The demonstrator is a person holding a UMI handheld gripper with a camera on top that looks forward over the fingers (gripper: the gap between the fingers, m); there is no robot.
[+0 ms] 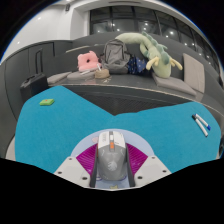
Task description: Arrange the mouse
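- We see a broad teal mat filling the middle of the frame, its far edge running as a curve from the left up to the centre and down to the right; most of its surface is bare.
- Beyond it lies the dark grey tabletop, a band across the upper half of the frame.
- In the upper right of the frame a pale green plush toy sprawls on the far part of the table, beside a dark bag and a pink box-like object at upper centre.
- At the lower centre, a light grey computer mouse sits between the gripper fingers, its nose pointing away from us over the mat.
- The magenta pads stand close on both sides of the mouse and seem to press on it; we read the gripper as pinching the mouse.
- On the right of the mat lies a small white pen-like item.
- On the left of the mat lies a tiny green scrap.
- We can read no writing or brand anywhere.
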